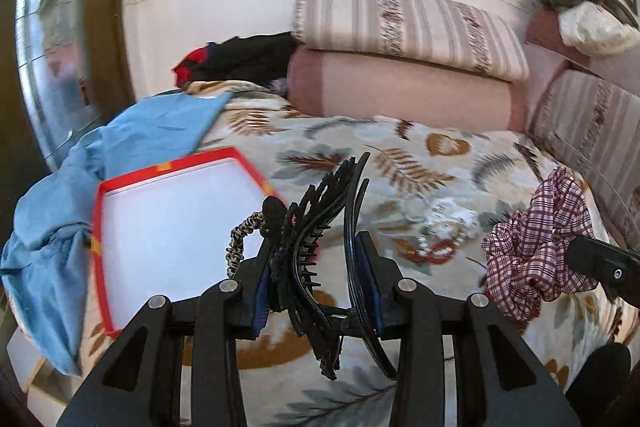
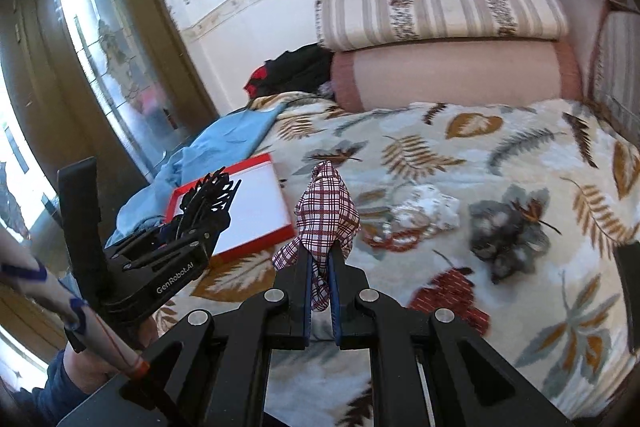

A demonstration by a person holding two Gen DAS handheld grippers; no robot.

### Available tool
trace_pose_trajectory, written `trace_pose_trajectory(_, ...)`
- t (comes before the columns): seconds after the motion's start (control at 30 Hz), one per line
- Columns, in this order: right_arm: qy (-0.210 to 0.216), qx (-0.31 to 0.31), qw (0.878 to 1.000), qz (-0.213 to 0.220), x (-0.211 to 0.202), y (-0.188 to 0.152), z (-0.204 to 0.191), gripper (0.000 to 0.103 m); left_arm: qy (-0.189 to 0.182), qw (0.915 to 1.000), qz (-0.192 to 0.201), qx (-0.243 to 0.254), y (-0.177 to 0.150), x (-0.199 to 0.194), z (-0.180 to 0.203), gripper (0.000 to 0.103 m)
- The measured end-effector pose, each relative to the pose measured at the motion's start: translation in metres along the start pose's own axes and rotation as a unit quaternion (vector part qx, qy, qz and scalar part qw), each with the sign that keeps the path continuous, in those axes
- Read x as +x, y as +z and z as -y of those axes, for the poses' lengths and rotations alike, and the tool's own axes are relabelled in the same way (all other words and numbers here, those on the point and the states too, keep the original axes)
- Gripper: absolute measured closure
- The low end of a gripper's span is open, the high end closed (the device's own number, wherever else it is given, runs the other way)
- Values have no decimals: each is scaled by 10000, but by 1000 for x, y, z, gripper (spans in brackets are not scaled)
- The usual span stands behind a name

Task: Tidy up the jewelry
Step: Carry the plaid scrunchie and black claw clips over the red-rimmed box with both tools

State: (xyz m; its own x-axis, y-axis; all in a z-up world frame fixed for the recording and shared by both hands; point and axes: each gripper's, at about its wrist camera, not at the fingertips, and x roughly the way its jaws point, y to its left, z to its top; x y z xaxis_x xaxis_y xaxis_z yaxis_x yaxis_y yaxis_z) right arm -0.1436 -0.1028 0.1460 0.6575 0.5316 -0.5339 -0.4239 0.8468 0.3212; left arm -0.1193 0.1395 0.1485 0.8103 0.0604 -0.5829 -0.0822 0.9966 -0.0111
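So what matters here is where the box sits relative to what I'm carrying; it's the shallow tray with the red rim and plain white floor, lying flat on the leafy blanket, forward and to the left of both grippers. My left gripper is clearly the nearer one, the box is just beside its left finger in that view; from the right wrist the box is further off, past the left gripper and to the left.

Left gripper: fingers partly spread and pinching a black claw clip, hard glossy plastic, lacy cutout top and comb teeth; its long axis runs roughly along the fingers, pointing away from me and curving up. There's also a thin leopard-print hair tie dangling off the left side; I can't tell if it's caught in the clip or in the pads.

Right gripper: fingers pressed nearly together on a plaid scrunchie, soft crumpled maroon-and-white cloth, sticking up past the tips and flopping a bit.

A pile of beady, whitish jewelry lies on the blanket, right of the box, blurry; a grey fuzzy thing sits further right.

My guess: the clip goes in first, a short swing left.
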Motion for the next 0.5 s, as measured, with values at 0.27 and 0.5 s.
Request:
trace_pose_trajectory(0.27, 216, -381, 9989, -163, 36, 17, -46, 95, 337, 9987, 47, -377, 3, 3, -52, 66)
trace_pose_trajectory(0.5, 424, -572, 9968, -358, 78, 31, -73, 95, 598, 9963, -73, -615, 3, 19, -86, 66)
